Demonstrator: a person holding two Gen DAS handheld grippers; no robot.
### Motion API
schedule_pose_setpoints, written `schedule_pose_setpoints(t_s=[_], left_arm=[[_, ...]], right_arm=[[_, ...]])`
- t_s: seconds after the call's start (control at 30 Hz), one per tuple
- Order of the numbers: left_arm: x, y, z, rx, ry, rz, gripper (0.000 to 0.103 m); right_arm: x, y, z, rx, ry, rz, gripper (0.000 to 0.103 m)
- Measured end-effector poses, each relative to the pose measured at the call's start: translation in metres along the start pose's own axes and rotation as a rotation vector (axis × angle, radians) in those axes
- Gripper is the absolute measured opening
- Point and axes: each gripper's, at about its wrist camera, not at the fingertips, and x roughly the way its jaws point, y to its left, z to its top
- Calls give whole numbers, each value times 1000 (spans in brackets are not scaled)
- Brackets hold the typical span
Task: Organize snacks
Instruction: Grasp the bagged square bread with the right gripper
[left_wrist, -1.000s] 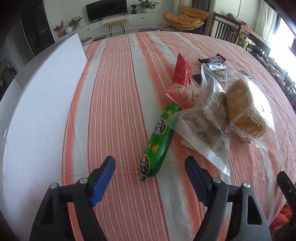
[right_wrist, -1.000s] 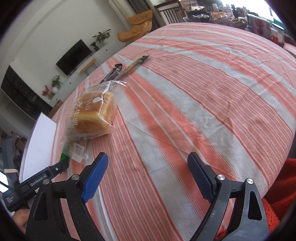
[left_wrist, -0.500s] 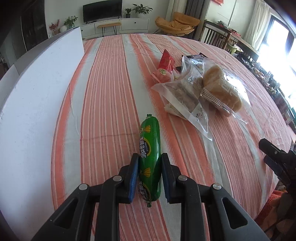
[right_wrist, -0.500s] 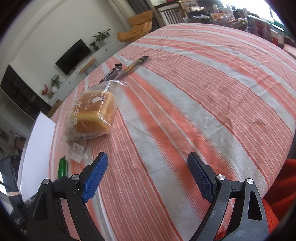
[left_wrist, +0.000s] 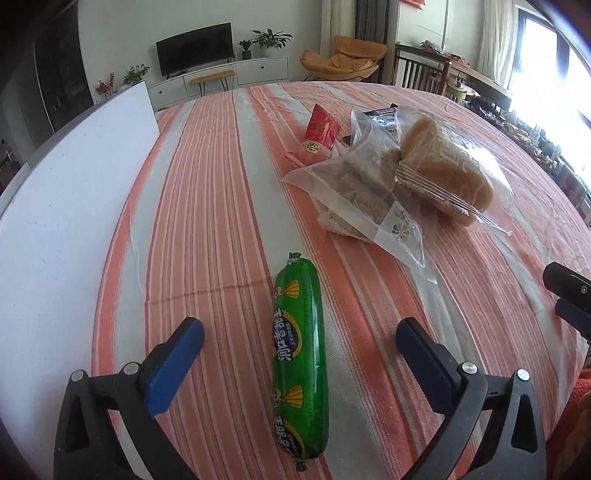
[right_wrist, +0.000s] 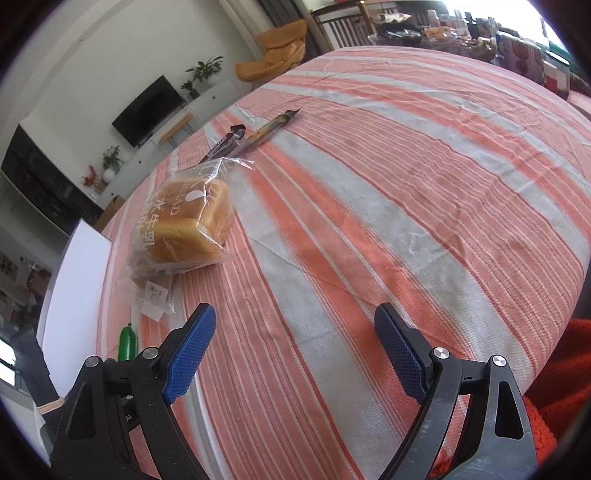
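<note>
Both grippers gape: the left gripper (left_wrist: 300, 341) straddles the green sausage (left_wrist: 300, 354), lying lengthwise toward twelve o'clock for an easy pinch, while the right gripper (right_wrist: 291, 350) hovers empty.

striped tablecloth (left_wrist: 221, 206) | green sausage (left_wrist: 299, 354) | bagged bread (left_wrist: 443, 166) | red packet (left_wrist: 319, 134)

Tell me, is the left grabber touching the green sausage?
Apart. In the left wrist view the left gripper is open, and striped cloth shows between each blue finger and the green sausage.
</note>
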Motion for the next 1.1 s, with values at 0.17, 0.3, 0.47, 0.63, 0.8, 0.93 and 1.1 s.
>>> schedule_pose_setpoints(t_s=[0.17,0.3,0.47,0.63,0.8,0.93,1.1], left_arm=[[0,0,0,0,-1,0,103],[0,0,0,0,-1,0,103],[0,0,0,0,-1,0,103],[0,1,0,-1,-1,-1,103],[1,1,0,0,-1,0,103],[1,0,0,-1,-1,-1,103],[1,1,0,-1,-1,-1,103]], right_arm=[[0,3,-1,-15,2,-13,91],[-1,-4,0,30,-3,31,91],[-8,-41,3,252,-19,221,90],[-9,-32,12,245,11,208,91],[-1,36,54,31,69,179,91],[35,99,85,-149,154,85,90],[95,119,85,-194,288,-35,90]])
